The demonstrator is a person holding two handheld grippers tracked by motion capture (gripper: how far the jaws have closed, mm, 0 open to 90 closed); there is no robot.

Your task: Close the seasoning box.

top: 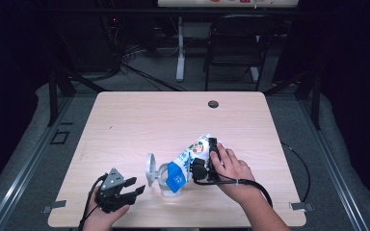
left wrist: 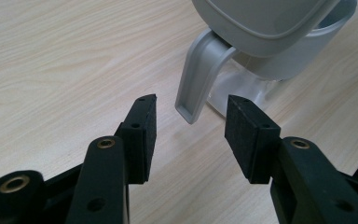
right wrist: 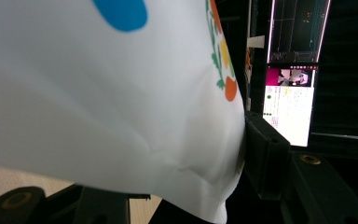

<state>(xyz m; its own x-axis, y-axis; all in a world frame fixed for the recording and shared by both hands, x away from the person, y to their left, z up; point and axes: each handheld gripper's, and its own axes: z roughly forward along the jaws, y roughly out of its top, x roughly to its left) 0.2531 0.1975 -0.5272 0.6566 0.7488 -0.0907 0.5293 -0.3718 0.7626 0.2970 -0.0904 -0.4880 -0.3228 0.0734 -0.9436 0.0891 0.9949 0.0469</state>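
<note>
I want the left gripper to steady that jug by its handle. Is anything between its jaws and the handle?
Nothing visible. The left gripper is open, with the jug's handle just ahead of its gap and bare table between. The pouch is tipped over the jug's other side.

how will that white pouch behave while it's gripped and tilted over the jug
Probably floppy: the pouch creases and bulges where the right gripper squeezes it. Its skin looks smooth, so it may slip. The grey jug, light plastic with its lid open, might tip if nudged.
</note>
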